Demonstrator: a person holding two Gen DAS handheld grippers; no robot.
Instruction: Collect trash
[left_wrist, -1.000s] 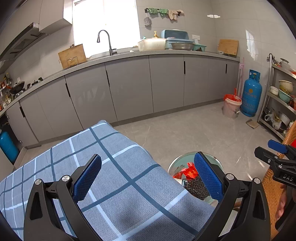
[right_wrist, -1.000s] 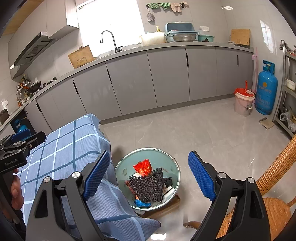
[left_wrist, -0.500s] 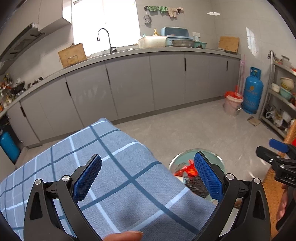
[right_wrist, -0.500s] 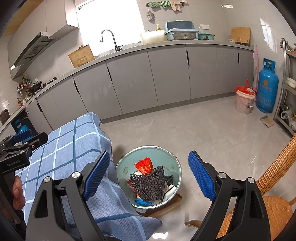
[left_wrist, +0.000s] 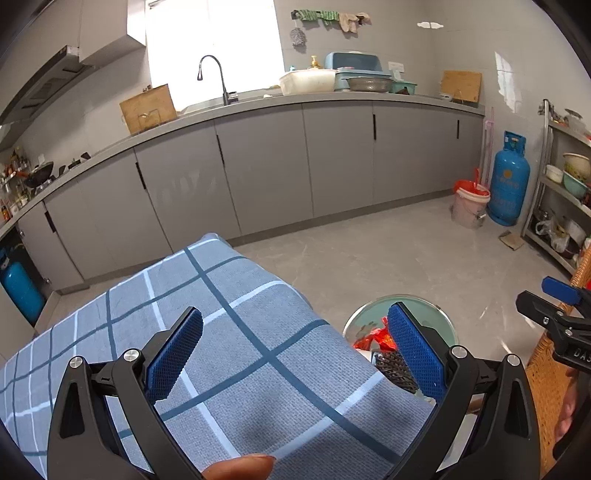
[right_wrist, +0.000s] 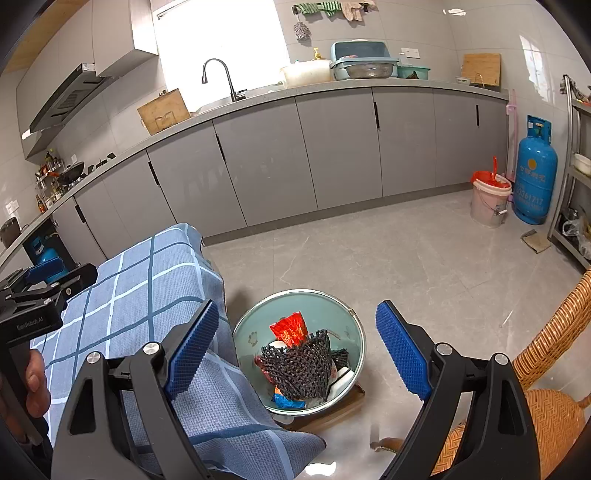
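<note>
While both grippers, left gripper and right gripper, sit spread wide and empty, the trash lies in the basin, lower centre: light, crumply; pinch the mesh's bunched top.

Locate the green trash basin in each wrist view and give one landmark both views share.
Left wrist: the green trash basin sits low and right of centre, mostly hidden behind the left gripper's right finger and the checked cloth.
Right wrist: basin low at centre, fully visible, trash inside.
Shared landmark: blue gas cylinder at right.
</note>
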